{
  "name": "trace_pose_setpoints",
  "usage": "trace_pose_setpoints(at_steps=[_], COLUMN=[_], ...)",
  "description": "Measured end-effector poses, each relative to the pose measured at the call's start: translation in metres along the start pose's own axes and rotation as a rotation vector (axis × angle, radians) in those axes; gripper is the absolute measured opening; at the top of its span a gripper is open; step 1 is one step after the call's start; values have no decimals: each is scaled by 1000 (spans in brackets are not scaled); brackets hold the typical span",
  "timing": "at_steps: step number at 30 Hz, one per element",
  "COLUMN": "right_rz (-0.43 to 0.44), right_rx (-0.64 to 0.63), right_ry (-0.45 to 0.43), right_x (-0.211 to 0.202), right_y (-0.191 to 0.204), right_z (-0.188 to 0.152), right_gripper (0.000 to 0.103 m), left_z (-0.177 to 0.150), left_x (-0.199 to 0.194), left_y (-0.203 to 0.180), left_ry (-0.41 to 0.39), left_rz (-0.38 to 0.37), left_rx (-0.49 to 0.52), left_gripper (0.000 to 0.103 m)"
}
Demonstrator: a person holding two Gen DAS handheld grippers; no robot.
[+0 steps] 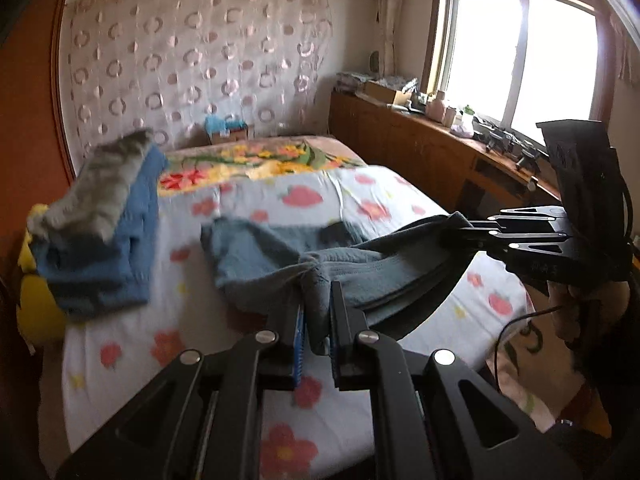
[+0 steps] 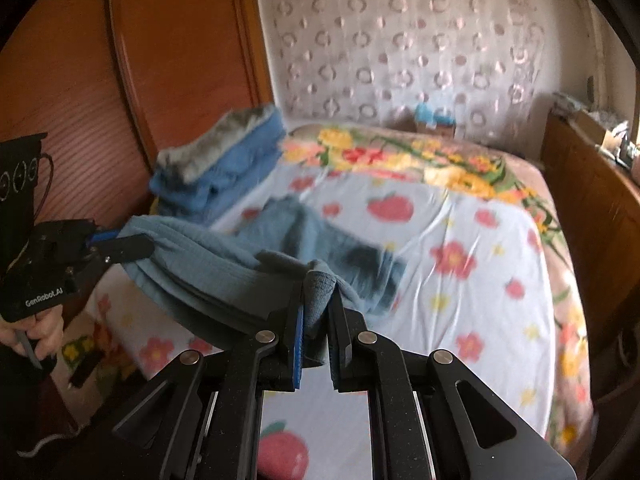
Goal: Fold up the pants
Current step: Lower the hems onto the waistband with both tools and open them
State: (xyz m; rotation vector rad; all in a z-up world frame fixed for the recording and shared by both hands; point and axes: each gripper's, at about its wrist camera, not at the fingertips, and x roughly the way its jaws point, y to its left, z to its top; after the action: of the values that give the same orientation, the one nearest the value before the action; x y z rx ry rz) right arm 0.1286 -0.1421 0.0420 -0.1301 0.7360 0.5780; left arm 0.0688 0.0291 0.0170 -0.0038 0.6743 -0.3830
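Observation:
The grey-blue pants [image 1: 260,252] hang between my two grippers above the bed, their far end trailing on the sheet [image 2: 352,268]. My left gripper [image 1: 318,292] is shut on one end of the lifted edge. My right gripper [image 2: 318,296] is shut on the other end. In the left wrist view the right gripper [image 1: 464,226] shows at the right, clamped on the cloth. In the right wrist view the left gripper [image 2: 132,246] shows at the left, clamped on the cloth. The stretch between them sags a little.
The bed [image 1: 400,200] has a white sheet with red flowers. A folded blue and grey stack [image 1: 100,220] lies at its left side by a wooden wardrobe [image 2: 120,80]. A wooden ledge with small items [image 1: 440,132] runs under the window at right.

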Motion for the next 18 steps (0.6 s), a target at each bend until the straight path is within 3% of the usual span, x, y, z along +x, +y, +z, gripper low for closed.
trace_pose_setpoints(at_steps=[7,18], right_rz=[20,56], right_rx=[30,75], right_ry=[43,79], right_x=[1,6], right_y=[14,22], right_z=[-47,-83], right_gripper=[7,7], left_z=[-44,-80], left_x=[2,4], left_y=[-6,-8], left_ry=[46,96], left_rz=[-14,4], left_rx=[-14,-42], left_gripper=[8,10])
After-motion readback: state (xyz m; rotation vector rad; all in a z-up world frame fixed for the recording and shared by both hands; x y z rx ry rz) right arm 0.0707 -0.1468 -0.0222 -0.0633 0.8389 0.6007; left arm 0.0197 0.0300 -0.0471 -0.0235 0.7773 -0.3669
